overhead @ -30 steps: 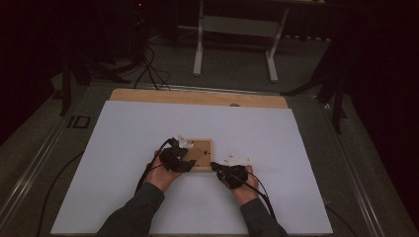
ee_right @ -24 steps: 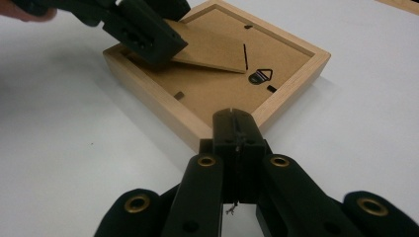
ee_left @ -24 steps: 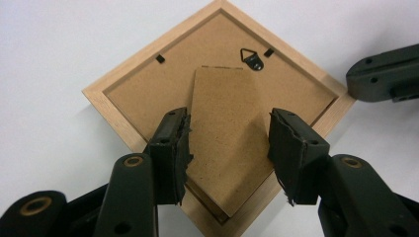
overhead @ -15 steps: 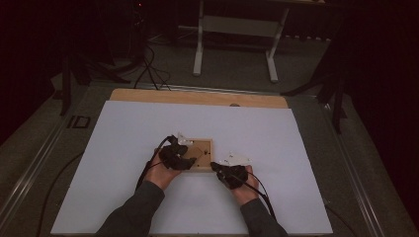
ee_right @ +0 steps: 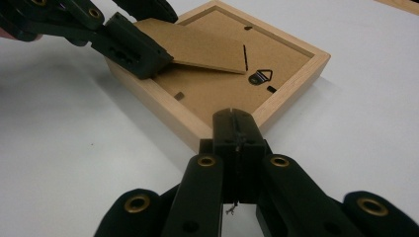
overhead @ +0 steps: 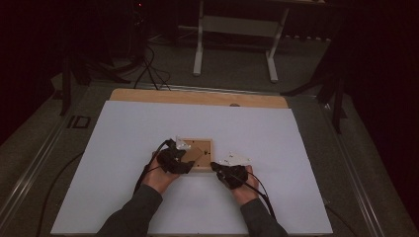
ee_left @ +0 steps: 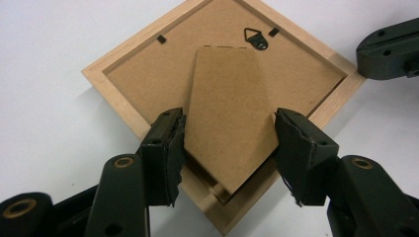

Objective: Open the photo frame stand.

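Item: small square light-wood picture frame (ee_left: pixel 114 81), lying face down near the middle of the white-covered tabletop (overhead: pixel 118 148), brown fibreboard backing (ee_right: pixel 222 86) showing, with a black triangular hanging hook (ee_left: pixel 256 38) and small black retaining tabs.

Attachment: brown cardboard easel stand (ee_left: pixel 230 118), hinged to the backing, lifting clear of it at its free end.

Progress, as judged: the stand is being raised; it is not yet propped fully out, and the frame is not yet standing upright.

Left hand-held gripper (ee_left: pixel 228 148): jaws have just been opening wider, flanking the stand's edges, pads at or just off them.

Right hand-held gripper (ee_right: pixel 236 129): jaws fully closed, holding nothing, tips pressing against the frame's near corner.
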